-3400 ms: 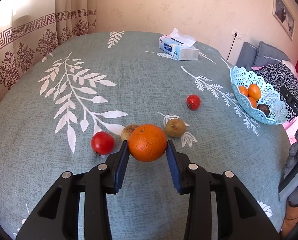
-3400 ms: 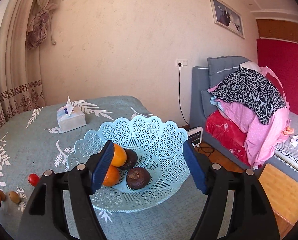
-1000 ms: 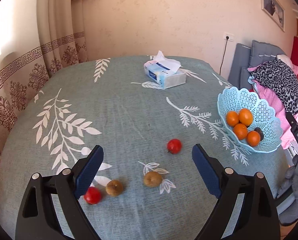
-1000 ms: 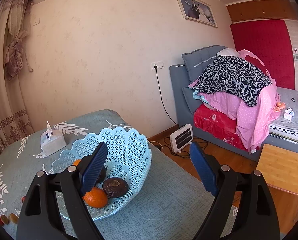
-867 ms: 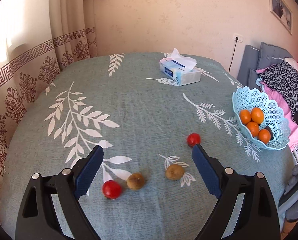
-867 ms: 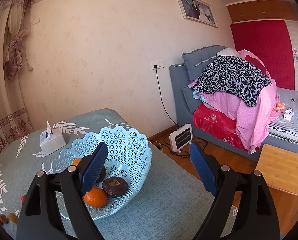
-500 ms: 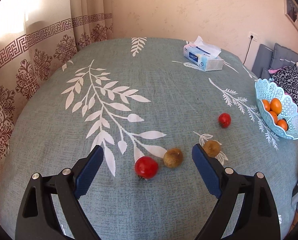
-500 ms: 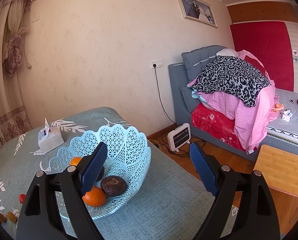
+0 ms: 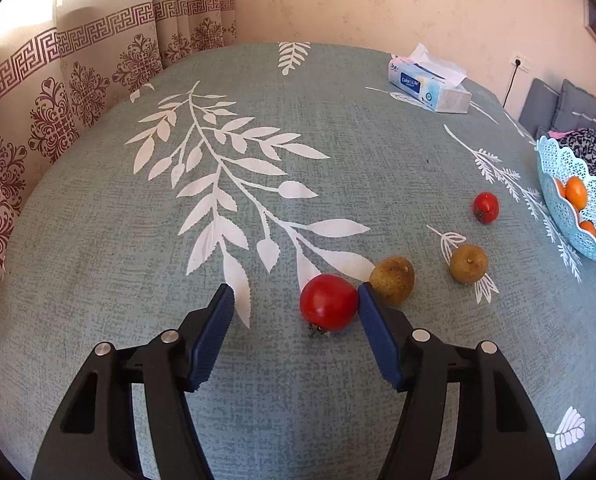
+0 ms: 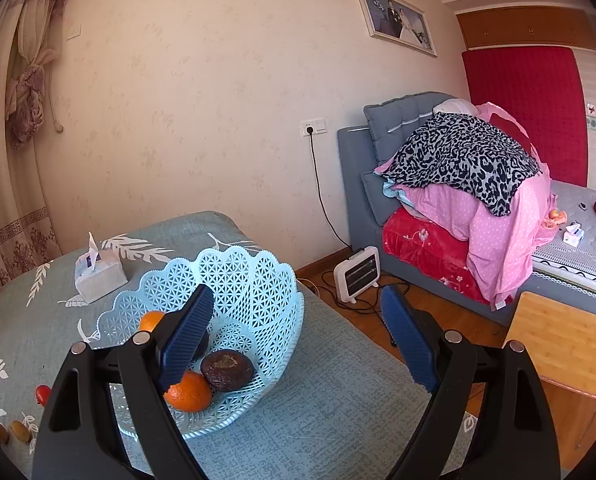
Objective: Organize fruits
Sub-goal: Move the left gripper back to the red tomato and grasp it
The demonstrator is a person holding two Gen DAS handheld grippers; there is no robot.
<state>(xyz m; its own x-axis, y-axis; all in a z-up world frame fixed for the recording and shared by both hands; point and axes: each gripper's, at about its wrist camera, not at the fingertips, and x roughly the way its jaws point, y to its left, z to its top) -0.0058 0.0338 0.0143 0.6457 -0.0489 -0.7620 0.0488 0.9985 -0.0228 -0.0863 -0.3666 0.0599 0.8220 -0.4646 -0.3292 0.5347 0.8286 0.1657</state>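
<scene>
My left gripper (image 9: 293,298) is open, low over the table, with a red tomato (image 9: 328,302) between its fingers, close against the right finger. Two brown fruits (image 9: 392,279) (image 9: 468,263) and a smaller red tomato (image 9: 486,207) lie beyond to the right. The light blue lace basket (image 9: 566,216) holds oranges at the right edge. My right gripper (image 10: 293,312) is open and empty, above the near side of the basket (image 10: 265,280), which holds oranges (image 10: 187,394) and a dark fruit (image 10: 227,369).
A tissue box (image 9: 430,88) stands at the table's far side. Curtains (image 9: 77,80) hang to the left. In the right wrist view a bed with bedding (image 10: 458,184) and a small heater (image 10: 358,274) lie beyond the table edge.
My left gripper has put the orange in the basket, swung back left and come down around the red tomato, jaws narrower. The right gripper has barely moved.
</scene>
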